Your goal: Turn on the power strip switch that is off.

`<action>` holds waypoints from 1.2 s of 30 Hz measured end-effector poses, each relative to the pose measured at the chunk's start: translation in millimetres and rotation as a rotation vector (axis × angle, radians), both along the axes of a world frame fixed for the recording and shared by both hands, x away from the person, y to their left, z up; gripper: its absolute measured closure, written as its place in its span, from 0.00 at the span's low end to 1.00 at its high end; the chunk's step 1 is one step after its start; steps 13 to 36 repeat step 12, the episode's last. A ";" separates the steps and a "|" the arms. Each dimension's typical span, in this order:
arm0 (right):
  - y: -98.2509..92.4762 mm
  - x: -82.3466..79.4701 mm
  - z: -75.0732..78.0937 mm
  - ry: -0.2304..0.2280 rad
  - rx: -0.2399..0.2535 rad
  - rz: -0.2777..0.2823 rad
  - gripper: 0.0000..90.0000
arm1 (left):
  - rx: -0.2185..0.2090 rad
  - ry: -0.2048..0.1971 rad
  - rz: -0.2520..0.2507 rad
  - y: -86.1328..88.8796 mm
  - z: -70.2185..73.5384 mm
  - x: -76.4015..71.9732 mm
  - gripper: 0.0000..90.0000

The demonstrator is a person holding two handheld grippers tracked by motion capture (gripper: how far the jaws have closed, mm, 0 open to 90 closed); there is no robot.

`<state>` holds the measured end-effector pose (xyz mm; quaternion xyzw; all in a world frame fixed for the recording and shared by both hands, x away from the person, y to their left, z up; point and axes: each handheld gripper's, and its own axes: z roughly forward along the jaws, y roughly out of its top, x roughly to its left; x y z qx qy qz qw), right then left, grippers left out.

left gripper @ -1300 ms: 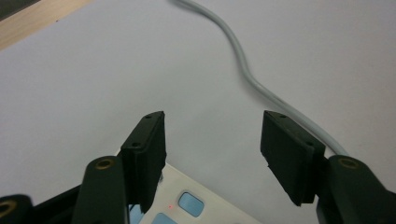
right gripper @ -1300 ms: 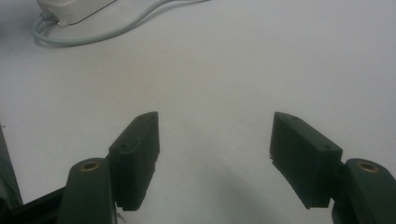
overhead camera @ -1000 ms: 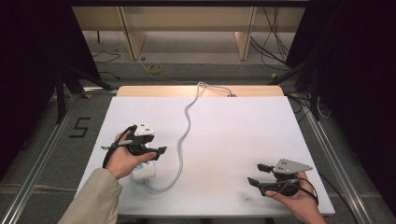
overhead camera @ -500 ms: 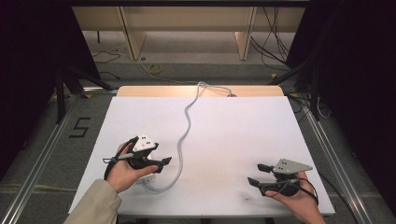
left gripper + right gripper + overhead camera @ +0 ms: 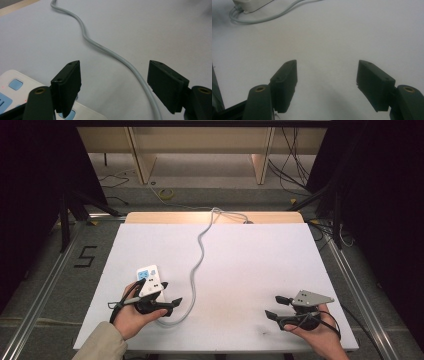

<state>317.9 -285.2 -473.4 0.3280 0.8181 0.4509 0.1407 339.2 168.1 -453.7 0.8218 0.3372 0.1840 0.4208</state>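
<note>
A white plastic power strip with pale blue sockets [image 5: 149, 280] is lying near the table's [image 5: 240, 270] front-left corner, its grey cable [image 5: 199, 255] snaking away toward the far edge, presumably to a wall supply. The left hand-held gripper [image 5: 170, 292] is hovering just beside the strip, jaws spread and empty, seemingly poised over the cable. The right hand-held gripper [image 5: 277, 306] is waiting near the front-right corner, jaws likewise apart, holding nothing.

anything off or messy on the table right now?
Nothing stands out. A white power strip lies on the white table, its grey cord snaking loosely off the far edge. Both the left gripper and right gripper are open and empty.
</note>
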 end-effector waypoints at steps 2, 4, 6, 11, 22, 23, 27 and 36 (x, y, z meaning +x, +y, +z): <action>0.0 -0.1 0.0 0.001 -0.001 0.000 0.38 | -0.002 0.000 0.000 0.4 -2.3 -2.7 0.30; -0.2 -0.2 0.0 0.002 -0.002 0.000 0.38 | 0.000 0.000 0.000 0.8 -4.1 -4.2 0.29; -0.2 -0.1 -0.1 0.002 -0.001 0.000 0.38 | 0.003 -0.002 0.003 0.7 -4.9 -4.7 0.29; -0.5 0.2 0.0 0.003 0.002 -0.002 0.38 | 0.000 -0.008 -0.007 -4.0 -2.6 -5.5 0.27; -0.6 0.4 0.0 0.003 0.005 -0.004 0.38 | -0.005 -0.008 -0.013 -7.2 -1.2 -6.2 0.27; -0.6 0.4 0.0 0.003 0.005 -0.004 0.38 | -0.005 -0.008 -0.013 -7.2 -1.2 -6.2 0.27; -0.6 0.4 0.0 0.003 0.005 -0.004 0.38 | -0.005 -0.008 -0.013 -7.2 -1.2 -6.2 0.27; -0.6 0.4 0.0 0.003 0.005 -0.004 0.38 | -0.005 -0.008 -0.013 -7.2 -1.2 -6.2 0.27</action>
